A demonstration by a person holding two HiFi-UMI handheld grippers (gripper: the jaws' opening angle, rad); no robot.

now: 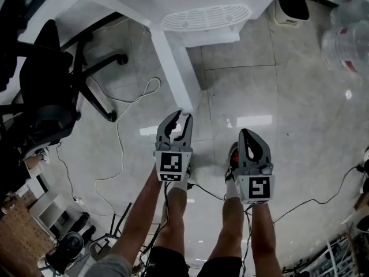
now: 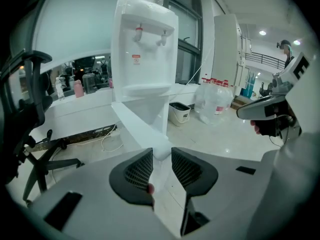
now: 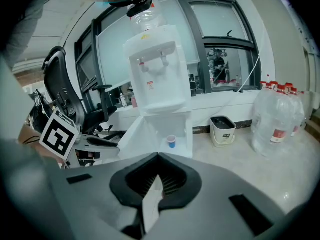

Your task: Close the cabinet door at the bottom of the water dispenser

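The white water dispenser [image 3: 160, 74] stands ahead with its bottom cabinet door [image 1: 173, 68] swung wide open towards me. A small blue cup [image 3: 171, 142] sits inside the cabinet. My left gripper [image 1: 180, 118] is at the door's free edge. In the left gripper view the door [image 2: 137, 121] runs up to the jaws, and its end fills the gap of the left gripper [image 2: 161, 156], which is shut on it. My right gripper [image 1: 249, 134] hangs to the right of the door, away from it. The right gripper [image 3: 158, 156] is shut with nothing in it.
A black office chair [image 1: 52, 79] stands to the left, with cables [image 1: 121, 131] trailing over the tiled floor. A white bin [image 3: 222, 129] and several large water bottles [image 3: 280, 119] stand to the right of the dispenser. The person's legs and feet are just below the grippers.
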